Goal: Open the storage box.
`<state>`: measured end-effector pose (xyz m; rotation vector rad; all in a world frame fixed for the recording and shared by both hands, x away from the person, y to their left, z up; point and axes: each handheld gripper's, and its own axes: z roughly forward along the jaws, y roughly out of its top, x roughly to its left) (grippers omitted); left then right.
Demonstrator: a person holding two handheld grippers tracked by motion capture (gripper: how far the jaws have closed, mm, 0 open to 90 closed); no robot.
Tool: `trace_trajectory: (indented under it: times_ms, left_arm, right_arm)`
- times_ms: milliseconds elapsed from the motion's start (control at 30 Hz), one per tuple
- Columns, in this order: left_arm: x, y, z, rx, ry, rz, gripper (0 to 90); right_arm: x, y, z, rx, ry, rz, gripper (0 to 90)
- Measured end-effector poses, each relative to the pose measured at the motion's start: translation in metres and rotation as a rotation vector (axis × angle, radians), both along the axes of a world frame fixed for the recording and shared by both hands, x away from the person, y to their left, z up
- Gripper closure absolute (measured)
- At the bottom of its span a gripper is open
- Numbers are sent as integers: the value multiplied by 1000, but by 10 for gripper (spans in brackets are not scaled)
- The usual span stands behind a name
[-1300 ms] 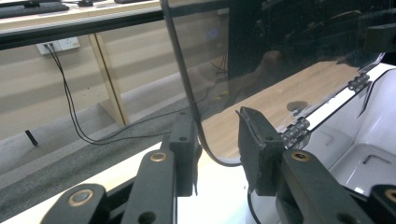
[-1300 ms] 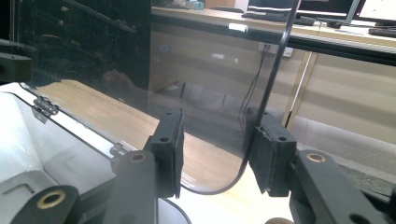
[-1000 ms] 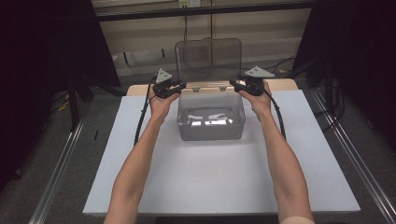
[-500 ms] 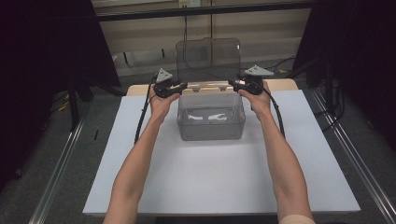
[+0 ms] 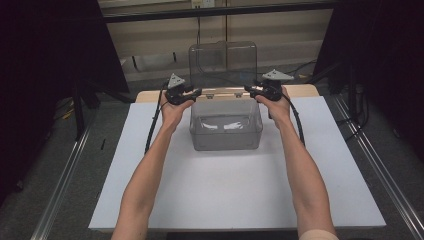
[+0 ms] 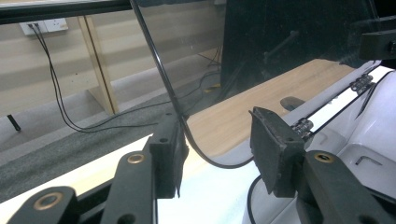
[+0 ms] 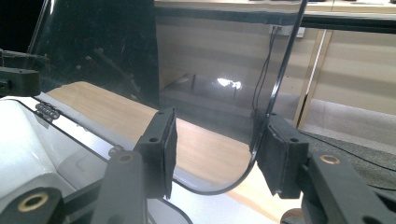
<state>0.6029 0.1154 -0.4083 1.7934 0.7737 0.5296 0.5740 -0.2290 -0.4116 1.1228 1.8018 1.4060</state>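
Clear box (image 5: 226, 125) at far middle of the white desk (image 5: 235, 195), lid (image 5: 223, 64) upright. Left hand-held gripper (image 5: 196, 93) just easing apart, lid corner between the pads, grip loosened; right hand-held gripper (image 5: 249, 90) likewise astride the other corner, not clamped. Wide bare desk nearer, dark curtains either side.

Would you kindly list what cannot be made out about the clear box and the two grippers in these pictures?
- High view: the pale things inside the clear box, blurred by glare on its walls.
- High view: how the jaws of the left gripper and right gripper stand, too small.
- Left gripper view: the open lid's top, cut off by the upper edge.
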Motion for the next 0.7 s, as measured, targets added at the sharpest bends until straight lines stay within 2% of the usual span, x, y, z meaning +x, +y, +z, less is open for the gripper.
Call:
trace_trajectory:
  times_ms: [233, 400, 700]
  left_arm:
    - [0, -2, 0, 3, 5, 7, 528]
    - [1, -2, -1, -15, 19, 16, 514]
    - [2, -1, -1, -20, 36, 20, 508]
  right_arm:
    - [1, 0, 0, 7, 16, 2, 494]
    - [2, 0, 0, 23, 33, 1, 491]
    - [4, 1, -1, 34, 60, -1, 474]
